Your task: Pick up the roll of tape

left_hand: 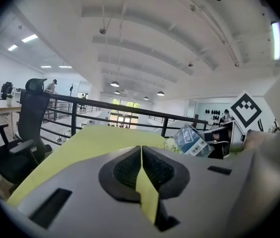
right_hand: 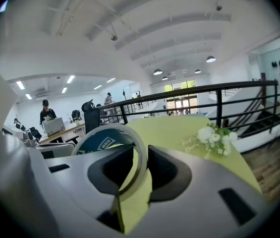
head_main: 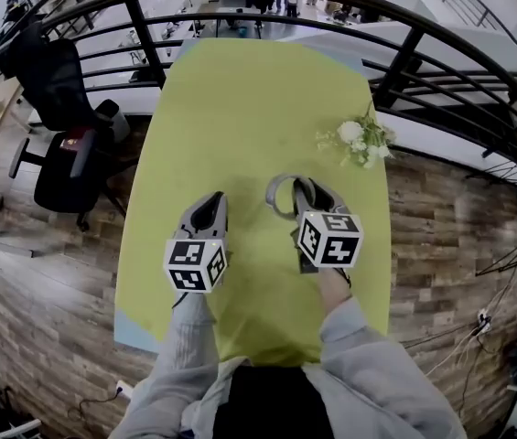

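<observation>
A yellow-green table (head_main: pixel 240 108) is seen running away from the person, its far end set against a black railing (head_main: pixel 404 58) beyond which a bright open hall with white ceiling beams and strip lights is shown. A floor of wood planks (head_main: pixel 441 236) is laid around the table, and a black office chair (head_main: pixel 61 144) is parked off its left edge. A small bunch of white flowers (head_main: pixel 359 140) is placed near the right edge, towards the far end. Over the near half of the table, right of the centre line, the roll of tape (head_main: pixel 272 195) is held upright on its edge by the right gripper (head_main: pixel 306 188), whose jaws are closed on the roll's wall, one pad inside the ring and one outside. The left gripper (head_main: pixel 210 199) is held just beside it, to its left, with jaws brought together and nothing gripped.
</observation>
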Tool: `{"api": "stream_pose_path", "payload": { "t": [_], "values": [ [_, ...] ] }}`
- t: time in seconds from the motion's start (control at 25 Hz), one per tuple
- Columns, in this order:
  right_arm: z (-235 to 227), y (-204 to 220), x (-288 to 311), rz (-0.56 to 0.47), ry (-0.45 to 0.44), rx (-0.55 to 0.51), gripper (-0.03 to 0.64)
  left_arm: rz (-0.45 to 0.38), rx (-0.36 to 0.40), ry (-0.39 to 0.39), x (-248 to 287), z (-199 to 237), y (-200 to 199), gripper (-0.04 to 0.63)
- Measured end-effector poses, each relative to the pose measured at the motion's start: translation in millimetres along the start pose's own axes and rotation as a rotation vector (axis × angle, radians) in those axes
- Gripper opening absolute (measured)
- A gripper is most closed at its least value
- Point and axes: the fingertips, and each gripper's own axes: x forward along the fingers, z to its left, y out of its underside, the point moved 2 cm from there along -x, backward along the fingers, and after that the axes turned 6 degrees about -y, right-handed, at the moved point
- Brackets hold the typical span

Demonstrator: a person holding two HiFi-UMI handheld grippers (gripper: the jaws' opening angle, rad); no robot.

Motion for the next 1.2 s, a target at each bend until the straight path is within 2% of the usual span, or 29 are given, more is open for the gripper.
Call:
{"api": "stream_pose_path", "payload": {
  "t": [0.4,0.84,1.2],
  "values": [
    [5.1,-4.6,-95.3,-0.092,-0.008,-0.009,0.091,-0.048,0.029,0.015,-62.9,-55.0,-7.8,0.021],
    [-2.7,22.3,-198.2,-0.178,-0.025,-0.001,0.078,-0.073,0.053,0.048,-132.6,-127.3,3.6,0.021],
    [-10.7,42.0,-296.0,-0.298,-0.057,-0.004,0.075,-0.1,0.053,0.071,-186.6,-185.7,21.7,0.021]
  ]
}}
